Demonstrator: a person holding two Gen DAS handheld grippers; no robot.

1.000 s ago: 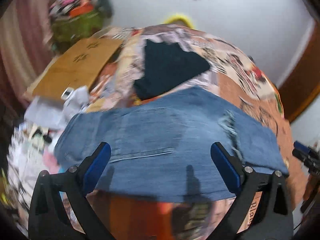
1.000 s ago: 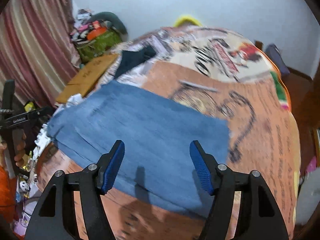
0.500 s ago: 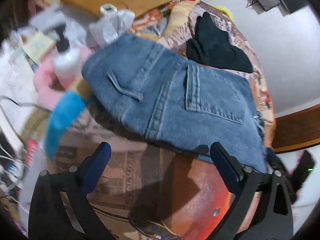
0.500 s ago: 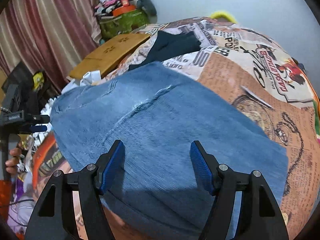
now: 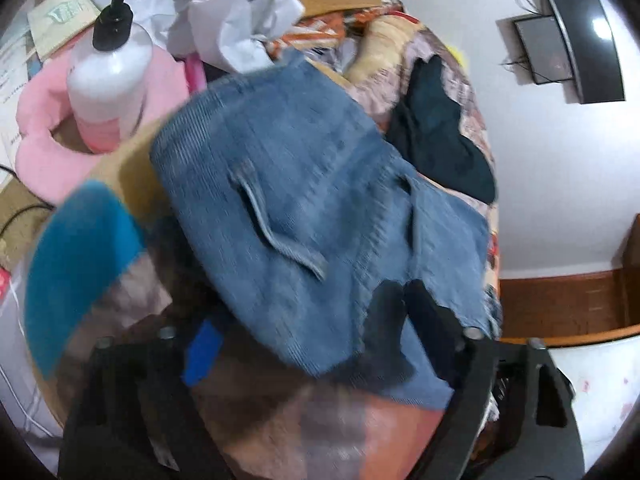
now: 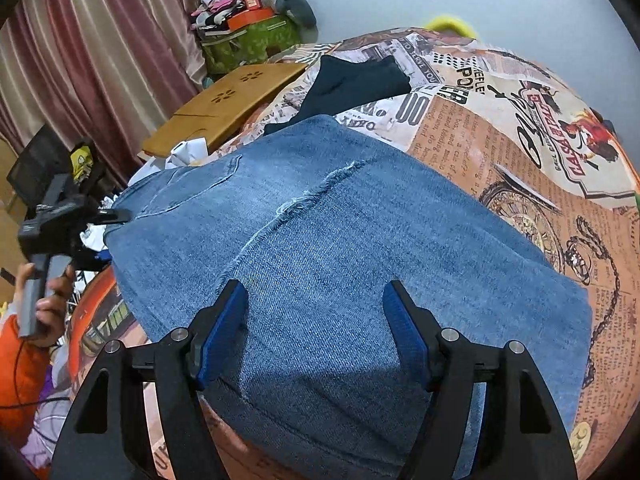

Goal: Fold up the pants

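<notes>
Blue denim pants lie folded on a bed with a newspaper-print cover. My right gripper is open, its blue pads just above the near edge of the denim. My left gripper reaches under the waistband end of the pants; the denim drapes over its fingers and the view is blurred, so its jaws are partly hidden. It also shows in the right wrist view, at the left end of the pants, held by a hand.
A black garment lies beyond the pants. A wooden lap desk, a pump bottle, a pink cushion and crumpled paper crowd the bed's left side. Curtains and clutter stand behind.
My left gripper has swung in to the waistband end and slid under the denim. My right gripper has moved closer over the near edge, still open.
</notes>
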